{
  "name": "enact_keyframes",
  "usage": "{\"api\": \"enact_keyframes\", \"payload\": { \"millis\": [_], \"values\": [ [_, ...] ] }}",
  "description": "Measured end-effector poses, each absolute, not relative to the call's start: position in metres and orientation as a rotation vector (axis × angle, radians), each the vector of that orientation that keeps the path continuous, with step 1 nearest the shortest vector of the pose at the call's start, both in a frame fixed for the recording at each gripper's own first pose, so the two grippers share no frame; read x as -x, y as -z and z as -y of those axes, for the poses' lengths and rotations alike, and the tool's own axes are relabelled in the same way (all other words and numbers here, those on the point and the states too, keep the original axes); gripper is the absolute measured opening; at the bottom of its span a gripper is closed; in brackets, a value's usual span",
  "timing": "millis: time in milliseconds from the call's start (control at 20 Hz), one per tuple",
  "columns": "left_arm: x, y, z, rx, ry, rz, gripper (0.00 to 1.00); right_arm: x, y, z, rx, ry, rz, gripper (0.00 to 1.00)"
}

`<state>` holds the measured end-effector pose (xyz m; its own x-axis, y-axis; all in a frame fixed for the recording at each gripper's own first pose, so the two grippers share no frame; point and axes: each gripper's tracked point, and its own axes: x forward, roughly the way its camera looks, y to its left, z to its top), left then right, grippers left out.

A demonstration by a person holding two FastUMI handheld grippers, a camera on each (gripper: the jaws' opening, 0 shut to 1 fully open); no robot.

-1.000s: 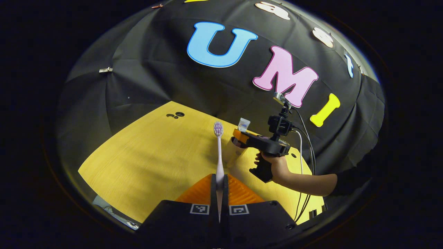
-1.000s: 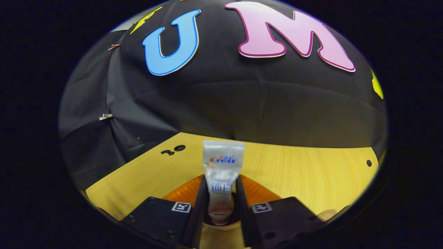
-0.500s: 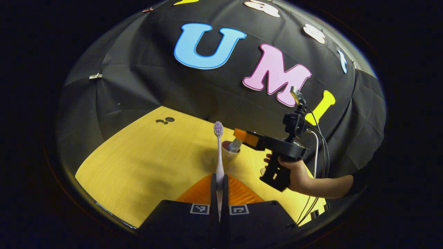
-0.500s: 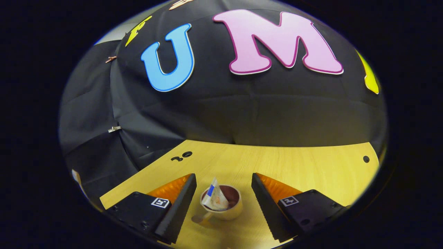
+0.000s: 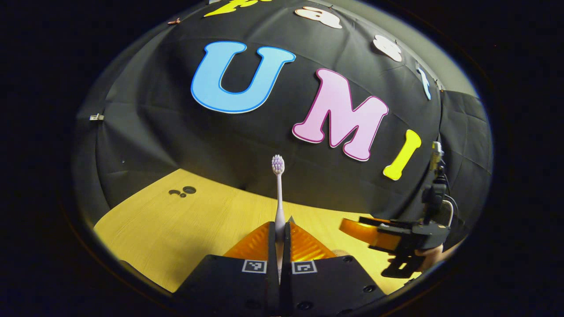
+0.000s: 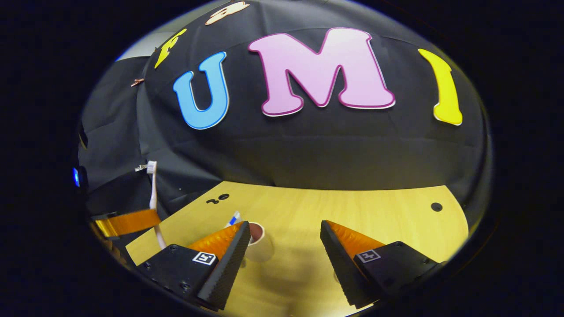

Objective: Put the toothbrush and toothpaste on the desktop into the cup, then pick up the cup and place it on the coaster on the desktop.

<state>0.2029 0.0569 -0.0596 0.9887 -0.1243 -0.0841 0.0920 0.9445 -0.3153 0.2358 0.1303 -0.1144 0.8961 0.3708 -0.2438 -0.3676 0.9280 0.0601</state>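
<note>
Between the left gripper's [image 5: 279, 231] pressed fingers, the toothbrush [image 5: 278, 193] stands upright above the tabletop [image 5: 176, 224]. The right gripper [image 6: 282, 246] is spread wide; the cup [image 6: 257, 240], holding the toothpaste [image 6: 233, 218], sits just beside its left finger.

The right tool [image 6: 282, 246] hangs wide open above the desk [image 6: 352, 211], the cup [image 6: 257, 240] holding toothpaste [image 6: 233, 218] beside its left finger.

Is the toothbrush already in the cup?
No, the toothbrush stands upright, pinched between the left gripper fingers, above the table.
</note>
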Motion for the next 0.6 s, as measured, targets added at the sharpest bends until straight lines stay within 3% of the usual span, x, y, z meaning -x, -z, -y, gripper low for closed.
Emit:
{"api": "enact_keyframes", "payload": {
  "millis": [600],
  "values": [
    [-0.324, 0.055, -0.064, 0.268, 0.146, 0.051, 0.06, -0.213, 0.103, -0.027, 0.088, -0.21, -0.214, 0.98]
  ]
}}
